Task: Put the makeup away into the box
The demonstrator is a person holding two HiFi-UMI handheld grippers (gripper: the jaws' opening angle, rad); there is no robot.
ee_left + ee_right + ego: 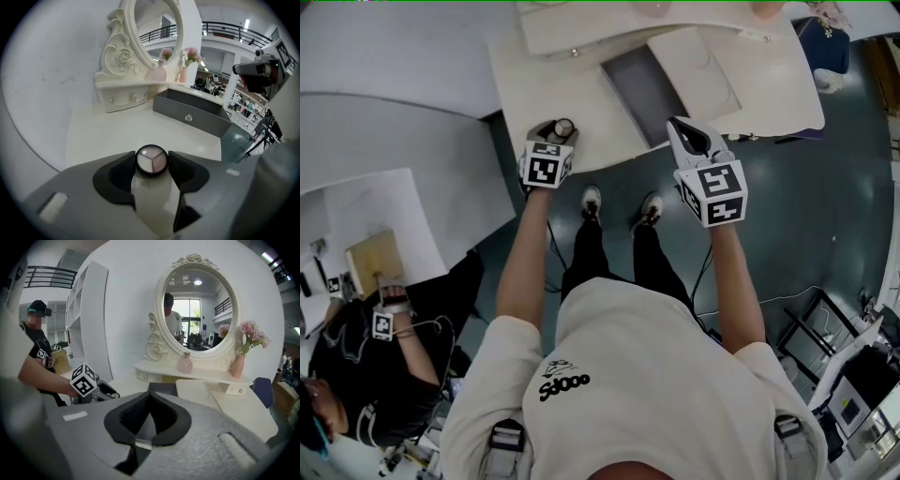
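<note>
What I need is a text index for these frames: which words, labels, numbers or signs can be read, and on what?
"SJOOO", stylised, letters uncertain: back of the person's white T-shirt.
Marker cubes: black-and-white square patterns only, no letters.
Compact: no print visible.
Nothing else is readable.

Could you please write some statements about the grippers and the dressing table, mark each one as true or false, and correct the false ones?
1. A round compact sits between the jaws of the left gripper. True.
2. The grey drawer is closed. False: it stands open.
3. The right gripper holds a brush. False: its jaws are together with nothing between them.
4. A pink vase with flowers stands on the shelf under the mirror. True.
</note>
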